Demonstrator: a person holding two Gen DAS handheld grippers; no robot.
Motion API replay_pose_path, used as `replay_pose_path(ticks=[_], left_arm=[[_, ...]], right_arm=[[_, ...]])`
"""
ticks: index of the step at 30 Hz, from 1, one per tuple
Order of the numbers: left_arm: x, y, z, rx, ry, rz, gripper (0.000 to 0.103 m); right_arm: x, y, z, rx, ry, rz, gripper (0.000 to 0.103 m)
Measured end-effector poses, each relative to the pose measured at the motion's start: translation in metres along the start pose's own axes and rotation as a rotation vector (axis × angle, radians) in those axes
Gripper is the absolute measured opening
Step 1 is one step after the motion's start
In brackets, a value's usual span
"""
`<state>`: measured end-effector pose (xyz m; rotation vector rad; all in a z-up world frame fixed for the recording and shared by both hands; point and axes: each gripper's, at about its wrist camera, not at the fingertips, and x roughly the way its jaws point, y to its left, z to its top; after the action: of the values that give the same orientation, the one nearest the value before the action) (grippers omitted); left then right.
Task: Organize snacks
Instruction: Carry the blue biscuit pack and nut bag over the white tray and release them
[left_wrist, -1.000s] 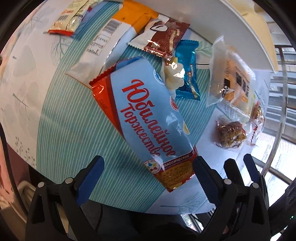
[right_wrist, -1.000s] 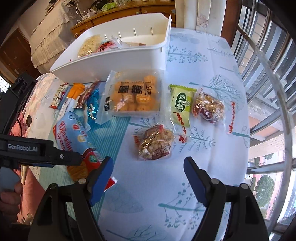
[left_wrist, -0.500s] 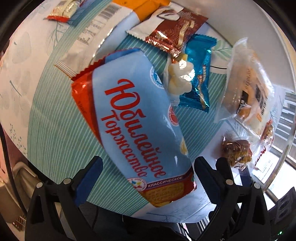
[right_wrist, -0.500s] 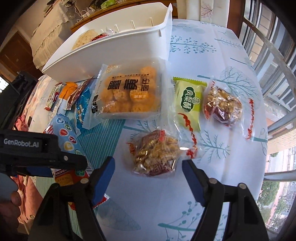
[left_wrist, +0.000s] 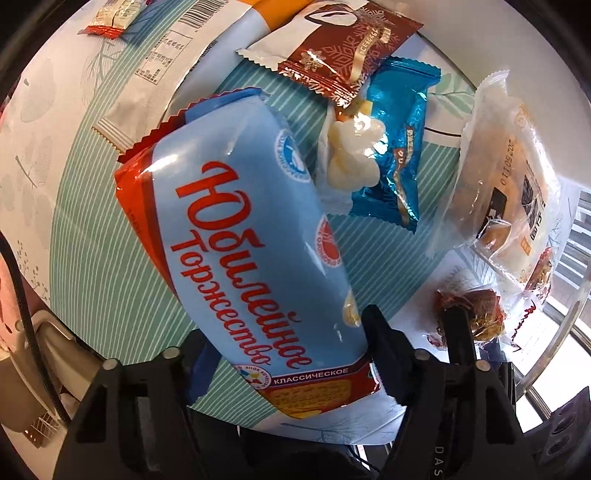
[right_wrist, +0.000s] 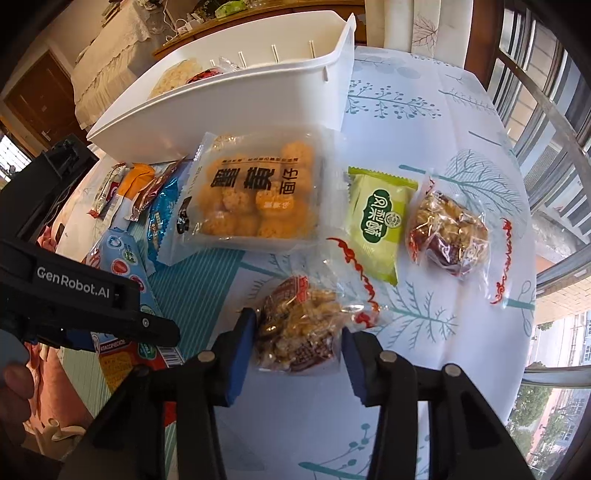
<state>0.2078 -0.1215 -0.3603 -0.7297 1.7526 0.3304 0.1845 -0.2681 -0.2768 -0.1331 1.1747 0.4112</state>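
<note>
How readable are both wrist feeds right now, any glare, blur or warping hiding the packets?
Left wrist view: sharp; white glare streaks on the long blue-and-red biscuit packet, lettering readable, fisheye bending the edges. Right wrist view: bright daylight, window side washed out; the clear bag of brown nut candy between the jaws stays sharp despite wrapper sheen.

On the tabletop (right_wrist: 424, 122): one white bin (right_wrist: 236, 99), one blue biscuit pack (left_wrist: 255, 251), one clear pack of orange puffs (right_wrist: 255, 199), one green wrapped cake (right_wrist: 380, 221), and two clear nut-candy bags, one near (right_wrist: 299, 332), one farther (right_wrist: 448, 230). Two hand-held grippers: left (left_wrist: 284, 354), right (right_wrist: 295, 354).
</note>
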Motion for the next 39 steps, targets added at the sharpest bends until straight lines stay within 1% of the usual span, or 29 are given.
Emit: replay_pose_path(ticks=[2,7,9,12,14,18,22,27,31,33,34,39], left_arm=[[-0.003,0.0,0.002,0.006,0.002,-0.005,0.064],[-0.007,0.006,0.002,0.017,0.021,-0.022,0.062],[-0.006,0.009,0.003,0.025,0.036,-0.026,0.062],[-0.008,0.013,0.009,0.035,0.066,-0.058,0.062],[-0.011,0.017,0.013,0.043,0.082,-0.065,0.061],[-0.019,0.027,0.022,0.06,0.119,-0.08,0.06],[-0.036,0.039,0.028,0.086,0.139,-0.087,0.06],[-0.079,0.059,0.044,0.112,0.11,-0.09,0.06],[-0.115,0.086,0.06,0.092,0.076,-0.097,0.06],[-0.136,0.1,0.065,0.089,0.06,-0.11,0.06],[-0.143,0.105,0.061,0.092,0.049,-0.109,0.06],[-0.192,0.124,0.07,0.127,-0.035,-0.098,0.06]], right_arm=[[-0.001,-0.002,-0.001,-0.001,0.004,0.001,0.043],[0.0,0.006,-0.002,-0.027,0.018,-0.023,0.042],[-0.001,0.01,-0.002,-0.037,0.03,-0.042,0.042],[-0.003,0.015,-0.003,-0.038,0.052,-0.068,0.042],[-0.007,0.018,-0.003,-0.033,0.057,-0.072,0.042],[-0.02,0.028,0.0,-0.045,0.045,-0.082,0.042],[-0.033,0.044,0.005,-0.054,0.034,-0.078,0.042],[-0.051,0.074,0.013,-0.094,0.013,-0.067,0.042],[-0.064,0.094,0.024,-0.121,-0.015,-0.048,0.042],[-0.072,0.108,0.031,-0.139,-0.041,-0.039,0.042],[-0.076,0.115,0.035,-0.147,-0.055,-0.035,0.042],[-0.095,0.143,0.055,-0.173,-0.129,-0.018,0.042]])
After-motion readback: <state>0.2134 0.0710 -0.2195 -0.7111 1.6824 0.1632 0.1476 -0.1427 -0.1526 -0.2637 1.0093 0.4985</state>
